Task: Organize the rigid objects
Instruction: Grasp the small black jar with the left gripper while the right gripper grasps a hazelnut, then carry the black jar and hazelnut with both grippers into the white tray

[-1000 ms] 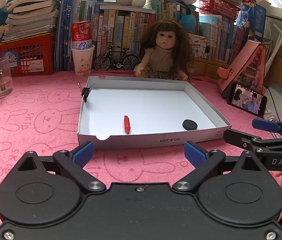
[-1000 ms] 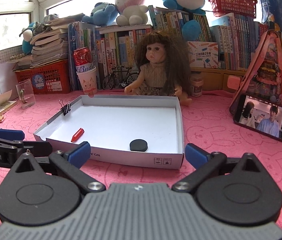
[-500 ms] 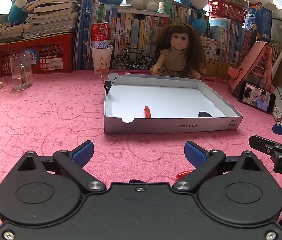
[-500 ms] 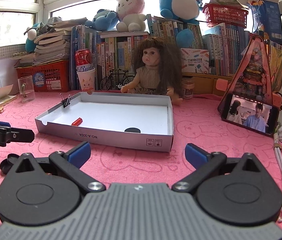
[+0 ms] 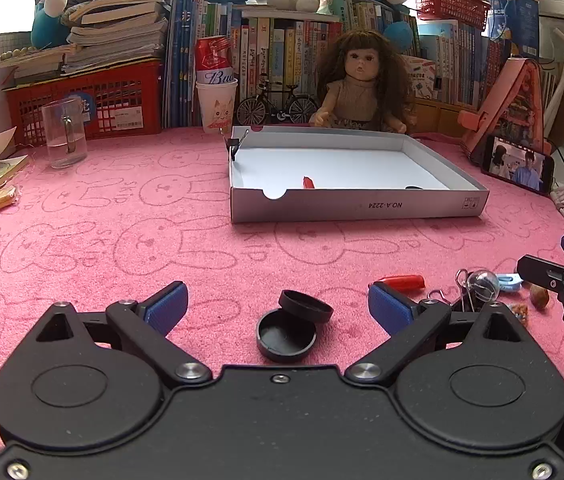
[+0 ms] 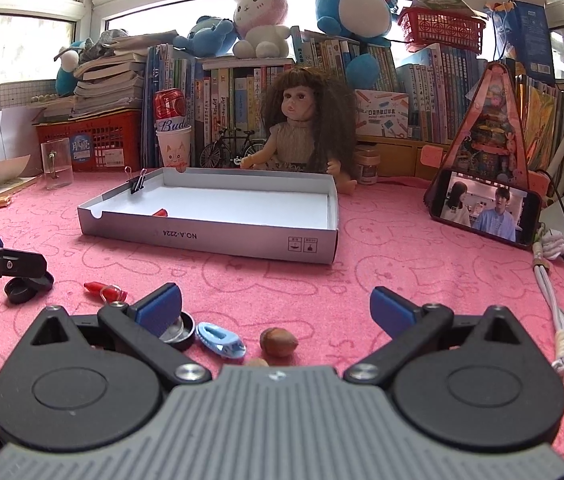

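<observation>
Both grippers wide open and empty: left gripper [image 5: 278, 307] over the two black caps [image 5: 294, 325] on the cloth short of the box [image 5: 356, 210]; light, stiff, slick, so pinch across the rim.

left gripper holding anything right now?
No: the left gripper is open and empty, with two black caps lying on the pink cloth between its fingers.

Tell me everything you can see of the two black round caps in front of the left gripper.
The black round caps look like matte plastic, shallow discs with raised rims. The nearer, larger one lies flat on the pink cloth, hollow side up. The smaller one leans tilted on its far rim, overlapping it. They sit between the open left gripper's fingers, untouched. The right wrist view shows them partly hidden under that gripper.
</observation>
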Demonstrator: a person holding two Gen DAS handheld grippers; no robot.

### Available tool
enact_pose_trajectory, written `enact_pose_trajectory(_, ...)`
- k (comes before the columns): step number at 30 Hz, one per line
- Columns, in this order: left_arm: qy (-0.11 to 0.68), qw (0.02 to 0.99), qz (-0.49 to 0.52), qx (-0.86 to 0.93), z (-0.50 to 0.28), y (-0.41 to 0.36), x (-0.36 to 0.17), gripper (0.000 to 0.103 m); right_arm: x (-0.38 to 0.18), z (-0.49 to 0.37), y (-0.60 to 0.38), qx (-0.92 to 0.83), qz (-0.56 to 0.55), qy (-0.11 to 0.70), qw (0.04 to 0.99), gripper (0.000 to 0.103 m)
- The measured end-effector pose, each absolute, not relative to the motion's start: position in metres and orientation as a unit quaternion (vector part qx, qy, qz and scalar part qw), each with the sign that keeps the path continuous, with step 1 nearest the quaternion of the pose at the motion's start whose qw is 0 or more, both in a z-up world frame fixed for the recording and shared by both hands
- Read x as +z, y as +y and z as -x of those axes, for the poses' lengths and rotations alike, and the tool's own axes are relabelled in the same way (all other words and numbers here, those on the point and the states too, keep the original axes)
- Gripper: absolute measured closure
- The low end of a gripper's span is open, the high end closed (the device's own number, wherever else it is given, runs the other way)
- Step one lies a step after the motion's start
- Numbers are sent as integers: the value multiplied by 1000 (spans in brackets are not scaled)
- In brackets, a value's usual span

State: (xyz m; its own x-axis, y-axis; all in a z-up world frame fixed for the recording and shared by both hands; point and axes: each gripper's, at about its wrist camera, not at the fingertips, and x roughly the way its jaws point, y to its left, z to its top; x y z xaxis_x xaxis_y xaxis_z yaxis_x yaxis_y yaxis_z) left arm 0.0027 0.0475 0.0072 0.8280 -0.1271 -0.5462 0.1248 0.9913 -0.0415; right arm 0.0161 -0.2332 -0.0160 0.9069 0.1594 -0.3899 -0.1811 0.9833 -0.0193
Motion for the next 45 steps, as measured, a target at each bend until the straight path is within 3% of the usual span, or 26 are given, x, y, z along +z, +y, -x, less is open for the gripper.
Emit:
enact_pose_trajectory(3,289,955,3,-64,3,50,4,14,-20,-12,-235,85,27,203,975,0)
enact_pose_trajectory(6,298,952,15,-69,6,55,1,29,-22,-9,-238,85,19,207,974,0)
enact_pose_trajectory(11,305,950,23,-65,9,61,-2,51,-25,-2,-243,94,7,218,971,10)
enact_pose_trajectory(15,303,951,23,-64,8,62,-3,55,-27,1,-242,97,15,226,969,20)
enact_pose_trajectory(18,303,951,14,-64,7,59,-3,57,-29,1,-240,100,20,237,966,34)
enact_pose_trajectory(19,305,950,10,-63,6,57,-3,57,-29,1,-240,100,22,240,965,43)
enact_pose_trajectory(21,303,951,0,-58,7,53,-3,64,-31,1,-239,98,27,245,964,52)
enact_pose_trajectory(22,302,952,-5,-57,7,51,-3,73,-31,2,-238,96,30,243,965,58)
enact_pose_trajectory(25,308,949,-3,-70,7,48,0,73,-28,3,-235,98,37,246,964,83)
enact_pose_trajectory(45,281,956,33,-77,-35,43,37,73,-2,-43,-229,98,2,250,963,83)
